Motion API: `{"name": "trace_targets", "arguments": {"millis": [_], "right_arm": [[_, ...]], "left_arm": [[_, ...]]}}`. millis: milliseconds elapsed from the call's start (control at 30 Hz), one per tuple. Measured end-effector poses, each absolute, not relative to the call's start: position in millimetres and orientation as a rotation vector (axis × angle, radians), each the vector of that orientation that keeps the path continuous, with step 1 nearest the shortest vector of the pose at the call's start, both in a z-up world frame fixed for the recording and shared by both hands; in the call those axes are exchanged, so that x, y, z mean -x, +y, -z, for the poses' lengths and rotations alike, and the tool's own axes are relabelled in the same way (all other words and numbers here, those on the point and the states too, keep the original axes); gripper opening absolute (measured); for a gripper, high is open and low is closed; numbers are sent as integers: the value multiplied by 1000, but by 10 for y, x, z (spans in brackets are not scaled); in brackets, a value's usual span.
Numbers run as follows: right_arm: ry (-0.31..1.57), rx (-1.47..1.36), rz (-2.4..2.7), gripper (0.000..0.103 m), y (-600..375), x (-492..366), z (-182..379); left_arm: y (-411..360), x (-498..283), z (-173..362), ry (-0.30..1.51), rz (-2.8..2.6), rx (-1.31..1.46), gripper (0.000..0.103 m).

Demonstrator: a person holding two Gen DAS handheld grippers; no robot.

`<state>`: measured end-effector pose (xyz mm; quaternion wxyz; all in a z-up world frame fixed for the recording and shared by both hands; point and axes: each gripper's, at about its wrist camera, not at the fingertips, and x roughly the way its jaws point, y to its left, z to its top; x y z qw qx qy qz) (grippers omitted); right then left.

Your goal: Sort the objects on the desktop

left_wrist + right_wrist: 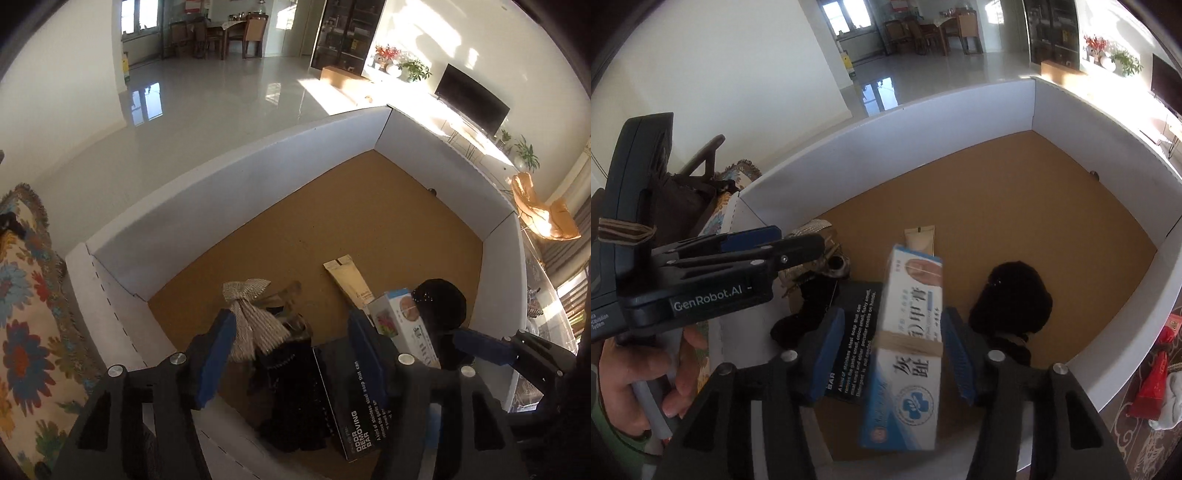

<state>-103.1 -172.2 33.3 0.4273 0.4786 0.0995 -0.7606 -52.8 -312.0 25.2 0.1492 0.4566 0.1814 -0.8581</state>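
Observation:
A white-walled bin (221,206) with a cork floor holds the objects. In the left wrist view my left gripper (293,356) stands open over a black "odor removing bar" box (351,398), a black beaded cloth (291,398) and a striped beige bow (251,317); the pads touch none of them. In the right wrist view my right gripper (894,354) is open, with a blue-and-white box (908,354) banded with a rubber band standing tilted between the pads, a gap on its left side. A black fuzzy hat (1012,299) and a beige tube (919,240) lie beyond.
The far half of the cork floor (369,221) is bare. A floral cushion (26,314) lies left of the bin, and a red packet (1156,373) lies right of it. A hand (624,380) holds the left gripper (798,240) beside the bin's left wall.

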Motion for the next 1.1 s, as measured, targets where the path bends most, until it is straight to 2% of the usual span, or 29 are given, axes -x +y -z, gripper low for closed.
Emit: {"name": "trace_targets", "arguments": {"millis": [200,300,400,467,533,567,700,800,967,1100], "right_arm": [[187,-1006,2054,94,-881,809,-748],[212,-926,2211,99,-205,648,-815],[263,-960,2376,100,509,568,-583],[293,-1036,2469,100,975,511,-337],[333,-1141,2541,100,1415,439,-93],[343,-1197,2563,100,1627,396,8],[295,-1316,2638,100,2248,193,232],[230,-1344,2667,100,2394,98,338],[166,-1358,2674,103,2446,66,332],[133,-1369,2664,103,2489,68,363]], "left_arm": [[-2740,276,-556,564,2560,-1179,63],[-2207,189,-822,511,2699,-1151,63],[-1534,121,-983,428,2866,-1191,65],[-1032,25,-1017,374,2987,-1215,75],[-551,-68,-979,355,3098,-1226,95],[-337,-86,-904,353,3144,-1247,98],[424,-26,-447,198,3169,-1376,98],[722,142,-75,99,3057,-1451,98],[683,377,391,-42,2907,-1501,98],[583,382,428,-6,2895,-1471,98]]}}
